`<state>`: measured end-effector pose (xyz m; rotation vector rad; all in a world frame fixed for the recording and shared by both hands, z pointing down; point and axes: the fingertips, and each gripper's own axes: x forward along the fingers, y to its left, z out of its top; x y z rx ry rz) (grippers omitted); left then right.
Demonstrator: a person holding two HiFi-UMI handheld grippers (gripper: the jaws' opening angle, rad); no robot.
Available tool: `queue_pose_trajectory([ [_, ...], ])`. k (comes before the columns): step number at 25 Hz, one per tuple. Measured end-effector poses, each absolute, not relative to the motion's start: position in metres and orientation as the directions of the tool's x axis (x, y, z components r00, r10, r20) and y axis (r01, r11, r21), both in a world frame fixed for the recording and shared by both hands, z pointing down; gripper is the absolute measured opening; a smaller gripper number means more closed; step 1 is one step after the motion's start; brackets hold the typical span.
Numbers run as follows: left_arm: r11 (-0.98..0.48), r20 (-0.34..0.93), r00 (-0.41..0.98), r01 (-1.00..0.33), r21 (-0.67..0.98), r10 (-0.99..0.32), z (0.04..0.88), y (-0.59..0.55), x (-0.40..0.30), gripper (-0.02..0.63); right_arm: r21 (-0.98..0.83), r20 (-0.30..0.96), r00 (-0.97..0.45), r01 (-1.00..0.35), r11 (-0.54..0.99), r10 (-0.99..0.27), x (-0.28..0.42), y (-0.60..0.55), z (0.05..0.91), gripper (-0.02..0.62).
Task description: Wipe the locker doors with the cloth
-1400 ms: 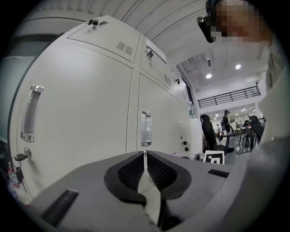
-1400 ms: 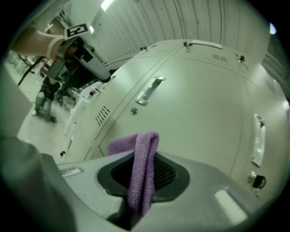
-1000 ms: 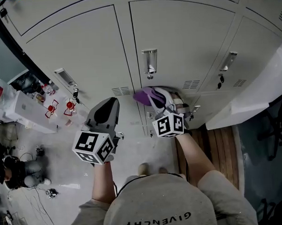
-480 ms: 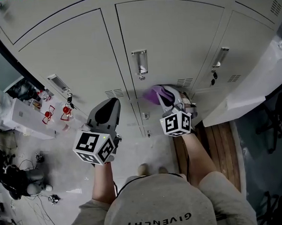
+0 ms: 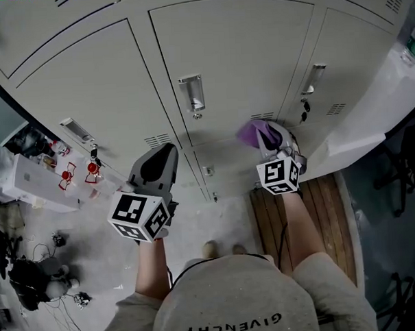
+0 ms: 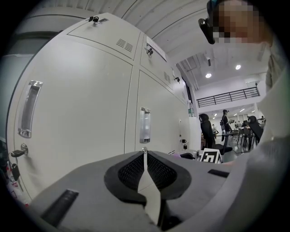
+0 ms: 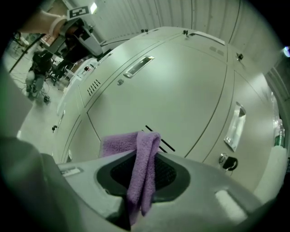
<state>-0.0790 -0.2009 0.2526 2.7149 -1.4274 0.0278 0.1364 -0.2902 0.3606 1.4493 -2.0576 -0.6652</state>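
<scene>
Likely a workshop or lab hall: grey lockers (image 5: 230, 57), loose floor cables (image 5: 26, 255).

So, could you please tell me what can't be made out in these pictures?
- Whether the cloth touches the locker door: in the right gripper view the cloth's own fold hides the contact; in the head view the right gripper covers it.
- Which parts are already wiped: no marks show in any view.
- Upper locker doors: cut off by the head view's upper edge.
- Floor clutter at left, head view: too small.
</scene>
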Motion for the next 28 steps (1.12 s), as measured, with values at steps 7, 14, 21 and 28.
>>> queue_pose_trajectory([
  [7,-0.558,0.052,0.561,-0.828,0.056,-0.826,0.252,-0.199,-0.082,0.018,0.633,0.15,-0.221,-0.728,0.265,-0.964,0.169,-0.293,0.363,0.077],
  [14,-0.549,0.056,0.552,-0.834,0.057,-0.832,0.253,-0.194,-0.086,0.018,0.479,0.161,-0.162,-0.85,0.22,-0.974,0.197,-0.296,0.369,0.077],
  [21,-0.54,0.073,0.544,-0.839,0.066,-0.836,0.262,-0.189,-0.088,0.018,0.381,0.098,-0.184,-0.901,0.207,-0.978,0.189,-0.283,0.366,0.07],
  [28,-0.515,0.056,0.518,-0.855,0.057,-0.853,0.274,-0.186,-0.094,0.018,0.376,0.074,-0.364,-0.852,0.364,-0.928,0.117,-0.258,0.384,0.07],
])
